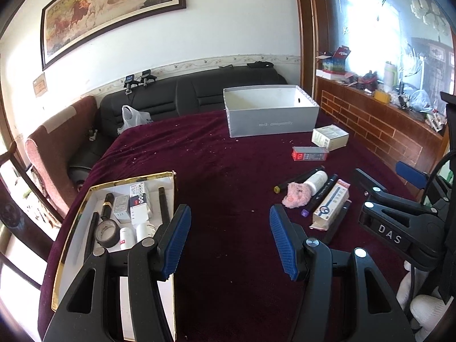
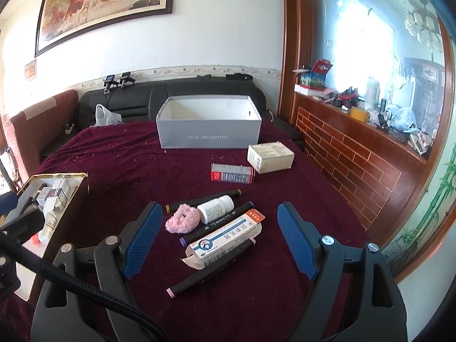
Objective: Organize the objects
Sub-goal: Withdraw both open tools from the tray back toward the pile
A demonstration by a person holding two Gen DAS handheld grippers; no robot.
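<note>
Left gripper (image 1: 229, 239): I see its blue-padded jaws spread wide with nothing between them, hovering over the maroon tablecloth (image 1: 216, 171) just right of the gold-rimmed tray (image 1: 71, 229).
Right gripper (image 2: 219, 239): I see its jaws wide apart too, holding nothing, poised above the loose pile; the toothpaste carton (image 2: 225, 236) lies between its fingers on the cloth.
Gold-rimmed tray: at my near left, it holds a roll of black tape (image 1: 107, 232), two white bottles (image 1: 134, 235), small boxes and dark pens.
Loose pile: a pink fluffy scrunchie (image 2: 182, 219) touches a white pill bottle (image 2: 215, 209); three black markers lie here, one (image 2: 203, 199) behind the bottle, one (image 2: 216, 222) between bottle and carton, one (image 2: 211, 266) tucked under the carton.
Red and grey box (image 2: 232, 173): lies flat beyond the pile, just beside a cream box (image 2: 270, 157).
Grey shoebox (image 2: 209, 131): open and empty, at the far side of the table near the black sofa (image 2: 171, 92).
Wall: a framed horse painting (image 2: 102, 2) hangs above the sofa.
</note>
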